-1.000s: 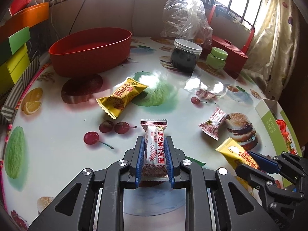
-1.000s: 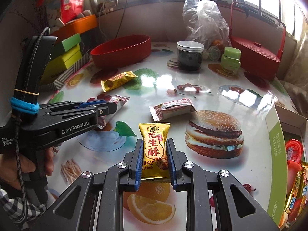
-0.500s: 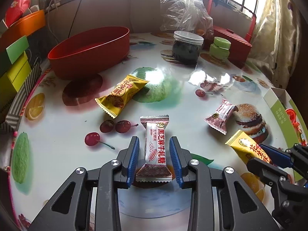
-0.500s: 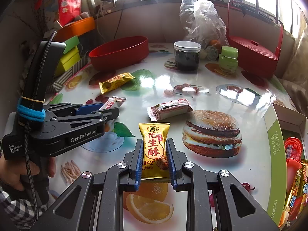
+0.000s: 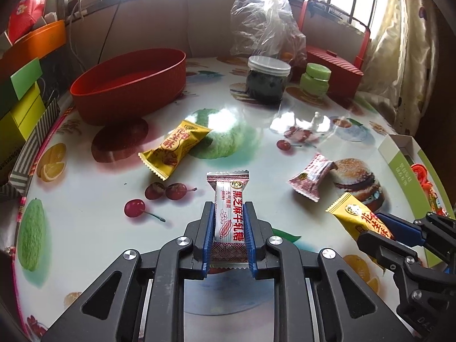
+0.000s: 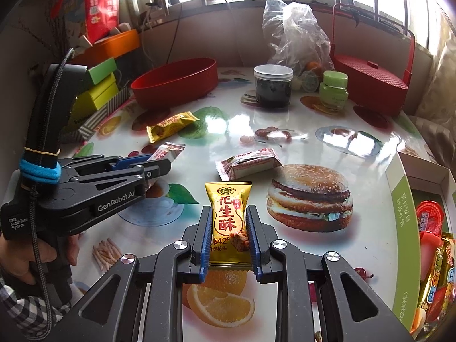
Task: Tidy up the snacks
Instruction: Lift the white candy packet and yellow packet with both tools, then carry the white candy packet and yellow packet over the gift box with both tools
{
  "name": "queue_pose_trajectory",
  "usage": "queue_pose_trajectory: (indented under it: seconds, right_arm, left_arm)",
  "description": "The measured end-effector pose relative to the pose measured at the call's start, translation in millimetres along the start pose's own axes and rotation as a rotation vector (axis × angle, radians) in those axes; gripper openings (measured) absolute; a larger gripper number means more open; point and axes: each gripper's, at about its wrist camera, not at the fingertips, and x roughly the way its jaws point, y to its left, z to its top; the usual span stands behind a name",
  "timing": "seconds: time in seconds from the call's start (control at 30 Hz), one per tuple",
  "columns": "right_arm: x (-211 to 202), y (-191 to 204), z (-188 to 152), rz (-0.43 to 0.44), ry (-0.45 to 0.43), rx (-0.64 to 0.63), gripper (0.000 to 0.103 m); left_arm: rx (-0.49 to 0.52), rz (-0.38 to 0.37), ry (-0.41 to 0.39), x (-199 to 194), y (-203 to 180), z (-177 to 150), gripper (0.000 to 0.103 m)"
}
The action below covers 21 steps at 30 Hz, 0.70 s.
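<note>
My left gripper (image 5: 228, 213) is shut on a white and red nougat packet (image 5: 228, 213) and holds it above the printed table. My right gripper (image 6: 229, 216) is shut on a gold peanut-candy packet (image 6: 229, 216), also seen in the left wrist view (image 5: 357, 219). A second gold packet (image 5: 175, 146) lies near the red oval bowl (image 5: 128, 85). A red and white packet (image 5: 312, 175) lies beside the printed burger; it shows in the right wrist view (image 6: 249, 164). The left gripper appears in the right wrist view (image 6: 159, 159).
A green-edged box (image 6: 401, 222) with several snacks stands at the right edge. A dark jar (image 5: 268, 78), a green jar (image 5: 315, 81), a plastic bag (image 5: 268, 25) and a red basket (image 5: 333, 71) stand at the back. Coloured boxes (image 5: 20, 99) line the left.
My left gripper opened half a second ago and has shut again on the nougat packet, lifting it. My right gripper keeps its hold on the gold packet.
</note>
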Motion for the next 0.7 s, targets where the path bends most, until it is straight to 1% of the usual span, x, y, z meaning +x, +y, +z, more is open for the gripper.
queue_pose_trajectory:
  seconds: [0.3,0.7]
  right_arm:
    - [-20.7,-8.4,-3.7,-0.021,-0.036,0.035,0.022]
    - [-56.3,-36.2,-15.0,-0.079,-0.086,0.101,0.022]
  left_arm:
    - [0.043,-0.038,-0.026,-18.5,-22.2,1.9,0.021]
    - [0.105,-0.100,-0.054,-36.7,-62.1,3.2,0.021]
